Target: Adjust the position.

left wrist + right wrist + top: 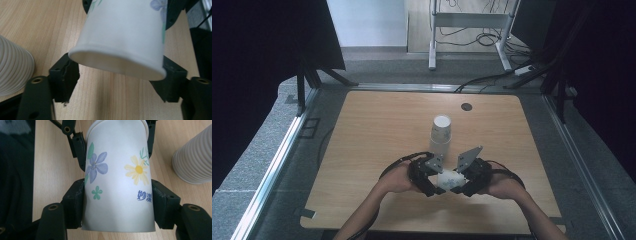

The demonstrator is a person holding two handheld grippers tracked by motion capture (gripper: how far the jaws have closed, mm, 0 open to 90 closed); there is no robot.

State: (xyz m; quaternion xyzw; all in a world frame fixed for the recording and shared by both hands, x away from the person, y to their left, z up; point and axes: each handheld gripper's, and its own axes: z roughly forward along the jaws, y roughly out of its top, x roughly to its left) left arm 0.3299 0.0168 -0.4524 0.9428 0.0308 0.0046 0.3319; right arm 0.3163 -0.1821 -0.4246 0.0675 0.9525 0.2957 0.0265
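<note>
A white paper cup [449,180] printed with flowers lies on its side, held above the wooden table [377,130] between both grippers. My right gripper [117,205] is shut on its base end, one jaw against each side of the cup [117,177]. My left gripper [117,80] closes on the mouth end of the cup [125,35], its jaws against the rim. In the high view the left gripper [438,186] and right gripper [460,186] face each other near the table's front. A stack of upside-down ribbed cups [441,131] stands just behind them.
The cup stack [13,70] stands close to the left gripper's left jaw and at the upper right of the right gripper view [193,157]. A dark round spot [466,106] marks the table's far side. A metal frame [432,35] and cables [482,80] lie beyond.
</note>
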